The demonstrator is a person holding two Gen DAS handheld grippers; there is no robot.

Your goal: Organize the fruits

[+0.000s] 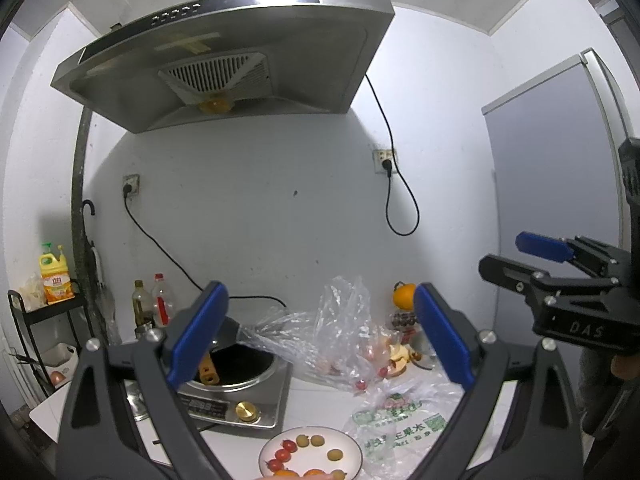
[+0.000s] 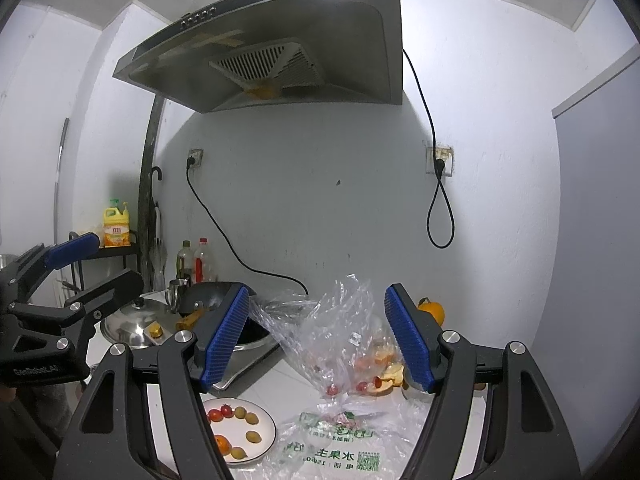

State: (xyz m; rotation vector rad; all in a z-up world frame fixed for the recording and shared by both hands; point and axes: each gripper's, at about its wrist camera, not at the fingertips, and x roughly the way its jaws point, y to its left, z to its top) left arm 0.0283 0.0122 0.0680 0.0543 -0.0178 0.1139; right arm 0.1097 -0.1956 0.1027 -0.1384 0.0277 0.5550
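Fruit sits on the white plate point(image 2: 267, 434) (tomatoes, olive-green pieces), both the left gripper point(image 1: 320, 336) and right gripper point(image 2: 316, 336) standing apart, empty, above the counter

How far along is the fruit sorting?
Partly done: cherry tomatoes and small green fruits already sit on the white plate. Nothing is in hand; the left gripper and right gripper are open. More tomatoes remain in the clear bag.

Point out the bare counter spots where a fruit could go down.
Bare white counter runs between the plate, the induction cooker and the clear bags. The plate's middle is also free. It is crowded right of the bags, around the peels.
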